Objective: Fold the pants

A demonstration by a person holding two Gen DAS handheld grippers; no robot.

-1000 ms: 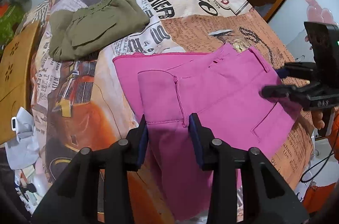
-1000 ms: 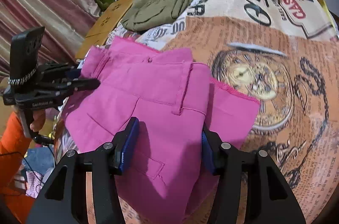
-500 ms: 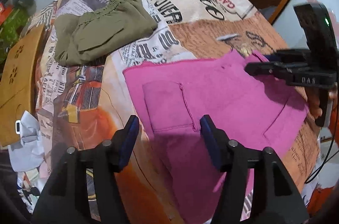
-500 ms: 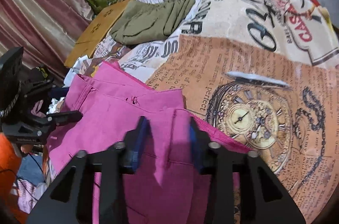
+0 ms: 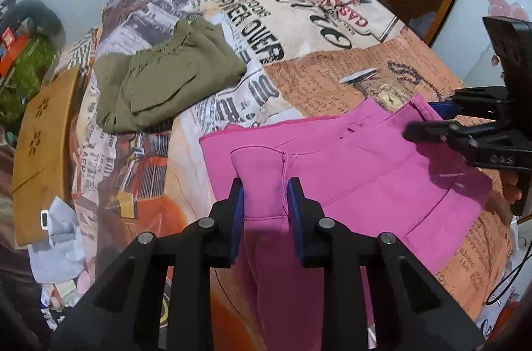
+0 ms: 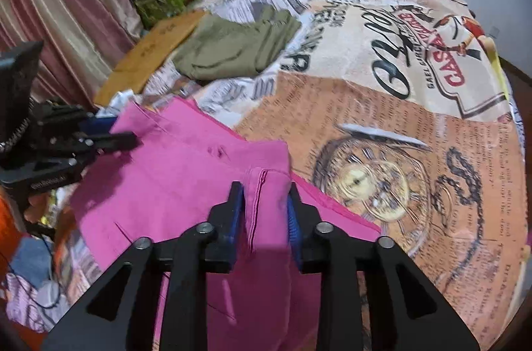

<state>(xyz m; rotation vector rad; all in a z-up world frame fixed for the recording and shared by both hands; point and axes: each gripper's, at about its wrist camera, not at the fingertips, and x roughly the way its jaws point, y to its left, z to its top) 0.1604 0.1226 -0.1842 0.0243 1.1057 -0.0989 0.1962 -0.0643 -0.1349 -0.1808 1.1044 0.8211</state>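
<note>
1. Lying under everything: bed cover [image 5: 332, 28], newsprint-patterned cloth, giving a broad flat folding base.
2. Draping over near edge: pink pants [image 5: 359, 158], smooth woven fabric, waistband up top.
3. Closing on a puckered waistband ridge: left gripper [image 5: 265, 199].
4. Opening slightly, belt-loop fold still pinched: right gripper [image 6: 265, 203].

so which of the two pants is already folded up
The olive pants, a compact bundle at the far side of the bedspread. The pink pants lie spread out near the edge, with cloth between both grippers' jaws.
</note>
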